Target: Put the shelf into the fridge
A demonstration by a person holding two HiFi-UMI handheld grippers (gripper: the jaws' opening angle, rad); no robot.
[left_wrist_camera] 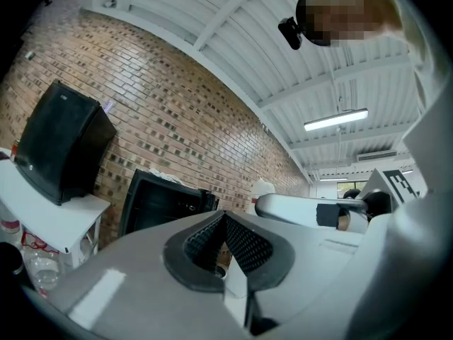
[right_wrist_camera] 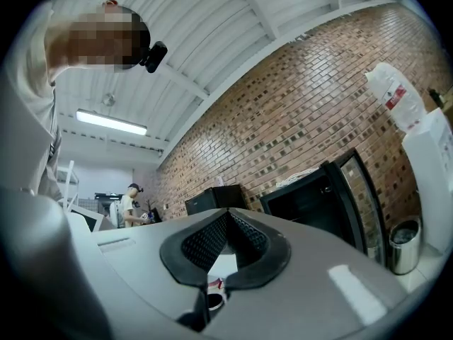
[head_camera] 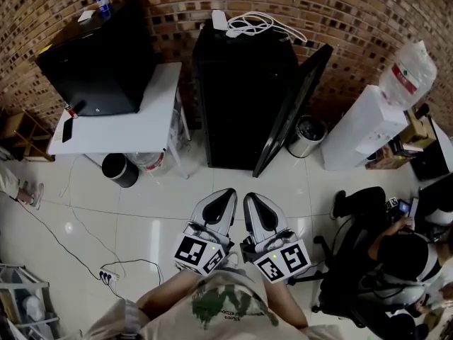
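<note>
Well ahead of the left gripper (head_camera: 226, 194) and right gripper (head_camera: 252, 198) stands the fridge (head_camera: 244, 98), its door (head_camera: 296, 103) open; both grippers' jaws are pressed together on nothing.

brick wall (head_camera: 340, 13): 12 o'clock, spans the back
white table (head_camera: 120, 129): 10 o'clock, black box (head_camera: 99, 62) on top
black bin (head_camera: 119, 170): 9 o'clock, floor, under table edge
steel trash can (head_camera: 309, 134): 2 o'clock, floor
water dispenser (head_camera: 368, 122): 2–3 o'clock, near the can
power strip (head_camera: 107, 276): 7–8 o'clock, floor
seated person (head_camera: 407, 257): 4 o'clock
</note>
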